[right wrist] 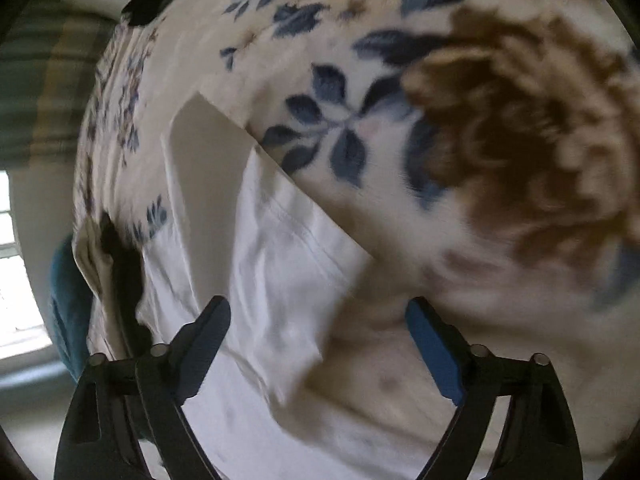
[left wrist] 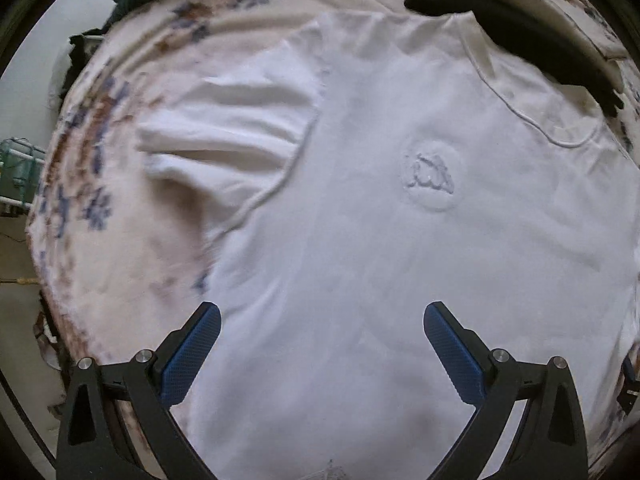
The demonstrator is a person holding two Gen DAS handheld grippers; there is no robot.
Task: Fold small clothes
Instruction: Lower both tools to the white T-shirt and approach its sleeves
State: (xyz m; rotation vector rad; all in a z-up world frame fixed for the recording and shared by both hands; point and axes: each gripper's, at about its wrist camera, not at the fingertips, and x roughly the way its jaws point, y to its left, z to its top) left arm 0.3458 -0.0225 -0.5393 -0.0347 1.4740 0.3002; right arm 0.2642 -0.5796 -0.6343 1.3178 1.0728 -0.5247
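A white T-shirt lies spread flat and unfolded on a floral bedspread, one sleeve rumpled at 10 o'clock, both the left claw and right claw hovering released and empty, so folding seems barely begun.

- The white cotton T-shirt runs off the left wrist view's lower and right edges, so its hem stays unseen.
- A black garment beyond the collar is cut off at the top.
- The embossed round chest logo is too faint to read.
- In the right wrist view, the floral cream blanket is smeared by motion blur.
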